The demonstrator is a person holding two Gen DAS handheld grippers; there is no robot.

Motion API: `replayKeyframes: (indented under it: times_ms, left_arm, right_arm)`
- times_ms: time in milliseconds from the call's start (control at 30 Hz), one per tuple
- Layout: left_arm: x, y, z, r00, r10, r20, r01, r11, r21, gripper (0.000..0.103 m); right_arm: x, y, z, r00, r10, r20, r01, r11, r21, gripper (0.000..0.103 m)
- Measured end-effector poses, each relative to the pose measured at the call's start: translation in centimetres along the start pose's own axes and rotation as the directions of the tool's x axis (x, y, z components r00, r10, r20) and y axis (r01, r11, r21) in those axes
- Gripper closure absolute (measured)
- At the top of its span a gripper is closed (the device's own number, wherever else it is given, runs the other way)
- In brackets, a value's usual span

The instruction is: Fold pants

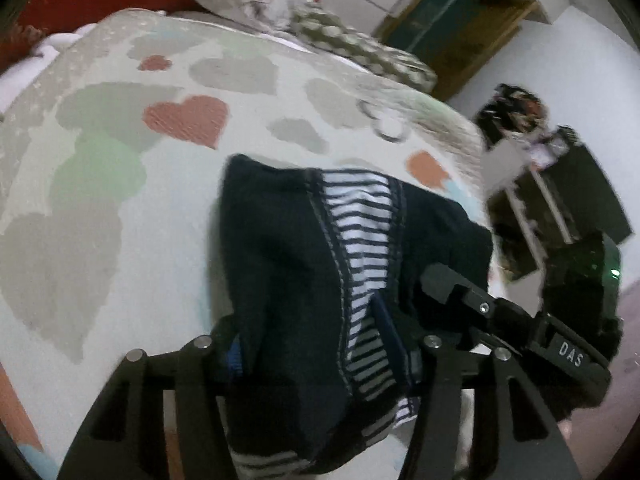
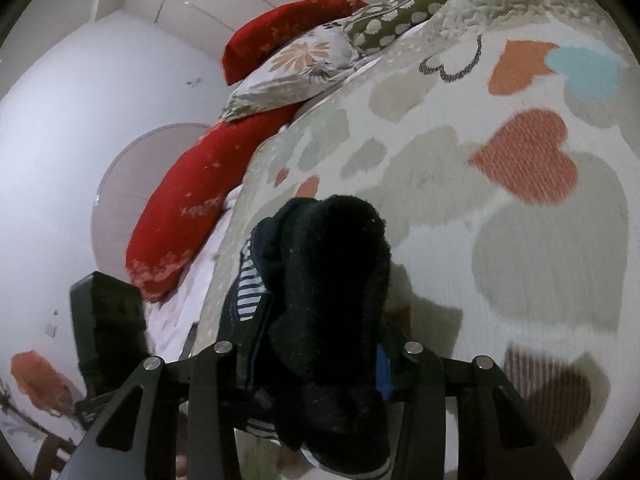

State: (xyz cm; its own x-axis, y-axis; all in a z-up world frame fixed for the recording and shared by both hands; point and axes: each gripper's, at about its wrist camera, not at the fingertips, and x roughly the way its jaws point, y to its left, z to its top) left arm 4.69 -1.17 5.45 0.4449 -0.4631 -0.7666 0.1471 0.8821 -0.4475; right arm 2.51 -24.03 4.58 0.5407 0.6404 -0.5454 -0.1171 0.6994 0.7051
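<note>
A bed under a heart-patterned quilt (image 2: 500, 240); red pillows (image 2: 188, 220) at its head; white walls (image 2: 60, 140).

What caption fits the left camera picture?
Both grippers, left and right, hold dark pants over a heart-print bedspread.

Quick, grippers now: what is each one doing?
Left gripper: shut on the dark pants.
Right gripper: shut on the same pants.

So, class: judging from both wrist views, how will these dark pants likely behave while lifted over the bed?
The pants probably stay floppy: they drape and bunch between the left tool and the right tool. The thick, fuzzy cloth looks grippy, so slipping seems unlikely. Loose folds may sag onto the bedspread.
</note>
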Motion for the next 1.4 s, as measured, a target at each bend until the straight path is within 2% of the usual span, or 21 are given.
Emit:
replayKeyframes:
  times_ms: [33, 67, 133, 200, 333, 400, 467, 567, 667, 733, 800, 867, 1167, 1400]
  left_arm:
    - [0.7, 0.6, 0.4, 0.998, 0.058, -0.003, -0.059, 0.998, -0.007, 0.045]
    - [1.1, 1.2, 0.5, 0.996, 0.086, -0.018, -0.086, 0.996, -0.015, 0.044]
    - [0.8, 2.2, 0.0, 0.998, 0.051, -0.035, -0.053, 0.998, -0.046, 0.042]
    - [-0.1, 2.8, -0.7, 0.998, 0.053, -0.025, -0.055, 0.996, -0.065, 0.038]
    - [-2.5, 2.5, -2.2, 0.99, 0.143, 0.019, -0.142, 0.989, -0.034, 0.035]
    - [-3.5, 1.9, -3.0, 0.98, 0.193, 0.057, -0.193, 0.981, -0.009, 0.033]
    - [-4.4, 1.3, -4.0, 0.966, 0.239, 0.093, -0.242, 0.97, 0.012, 0.028]
    - [-5.4, 0.0, -5.7, 0.934, 0.32, 0.157, -0.332, 0.942, 0.056, 0.027]
    - [-5.8, -1.2, -6.9, 0.907, 0.37, 0.201, -0.396, 0.912, 0.109, 0.026]
    - [-6.2, -1.8, -7.8, 0.895, 0.387, 0.222, -0.421, 0.897, 0.135, 0.026]
    - [-6.3, -1.9, -8.4, 0.899, 0.38, 0.217, -0.414, 0.9, 0.14, 0.026]
    - [-6.6, -1.9, -8.8, 0.906, 0.37, 0.203, -0.401, 0.906, 0.139, 0.026]
    - [-8.2, -2.1, -10.3, 0.903, 0.372, 0.215, -0.404, 0.905, 0.133, 0.026]
    - [-8.7, -2.2, -10.6, 0.909, 0.355, 0.219, -0.389, 0.912, 0.134, 0.026]
  right_arm:
    - [0.7, -0.3, 0.5, 0.999, -0.034, 0.0, 0.034, 0.999, 0.0, 0.053]
    - [1.4, -0.6, 0.8, 0.997, -0.078, -0.004, 0.078, 0.997, 0.0, 0.052]
    - [2.2, -1.6, 0.8, 0.987, -0.156, -0.026, 0.157, 0.988, 0.013, 0.052]
    - [0.7, -1.6, 0.3, 0.992, -0.128, 0.006, 0.128, 0.991, 0.023, 0.052]
    - [-3.4, 0.2, -1.1, 0.978, -0.163, 0.132, 0.169, 0.985, -0.034, 0.051]
    - [-4.7, 0.9, -2.5, 0.97, -0.183, 0.157, 0.195, 0.979, -0.062, 0.047]
    - [-4.6, 0.9, -3.9, 0.962, -0.233, 0.145, 0.245, 0.967, -0.074, 0.047]
    - [-3.9, 0.0, -5.9, 0.945, -0.306, 0.117, 0.315, 0.947, -0.065, 0.047]
    - [-3.6, -0.9, -7.9, 0.928, -0.36, 0.097, 0.365, 0.93, -0.047, 0.047]
    - [-3.8, -0.6, -8.6, 0.92, -0.377, 0.107, 0.384, 0.921, -0.057, 0.047]
    - [-4.0, 0.0, -9.0, 0.911, -0.398, 0.11, 0.407, 0.91, -0.082, 0.047]
    - [-4.1, 0.3, -9.2, 0.911, -0.399, 0.108, 0.408, 0.909, -0.088, 0.047]
    - [-5.0, 2.1, -10.1, 0.906, -0.403, 0.13, 0.416, 0.905, -0.093, 0.046]
    - [-4.7, 3.6, -10.6, 0.881, -0.449, 0.151, 0.47, 0.869, -0.157, 0.043]
